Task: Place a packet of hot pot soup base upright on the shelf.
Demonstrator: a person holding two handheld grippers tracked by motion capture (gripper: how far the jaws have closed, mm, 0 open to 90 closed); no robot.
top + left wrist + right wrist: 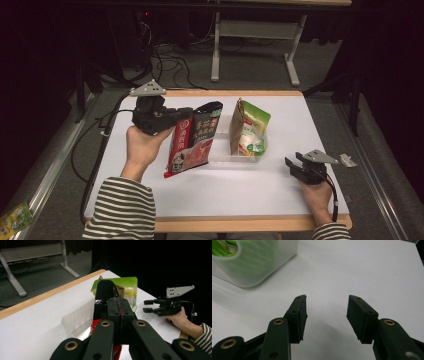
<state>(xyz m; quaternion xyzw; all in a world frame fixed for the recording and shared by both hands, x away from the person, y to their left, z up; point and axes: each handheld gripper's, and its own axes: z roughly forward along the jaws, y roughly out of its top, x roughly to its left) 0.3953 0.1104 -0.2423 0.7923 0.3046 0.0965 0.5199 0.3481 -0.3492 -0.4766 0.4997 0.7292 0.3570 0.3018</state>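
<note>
Left hand-held gripper (182, 116) is clenched on the top edge of a red-and-black snack pouch (192, 140) — jaws pinched tight on the pouch's black serrated seal, seen close up in the left gripper view (106, 293). The pouch hangs tilted, its top toward the gripper, its lower red end just over the white counter (225, 190), beside the left wall of a clear plastic bin (222, 155). Whether the lower corner touches the counter, cannot tell.

Green snack bag (248, 127) stands upright inside the bin, to the right of the held pouch; in the left gripper view it shows as a green edge behind the pouch (130, 283), with the bin's translucent rim below left (75, 320).

Right hand-held gripper (292, 166) is released — jaws apart with nothing between them, resting low at the counter's right side, well apart from the bin. Right gripper view: both black pads (299, 315) over bare white counter (362, 270), the bin's corner with green inside at upper left (259, 262).

A small yellow-green packet (15, 217) lies on the floor, at the left.
</note>
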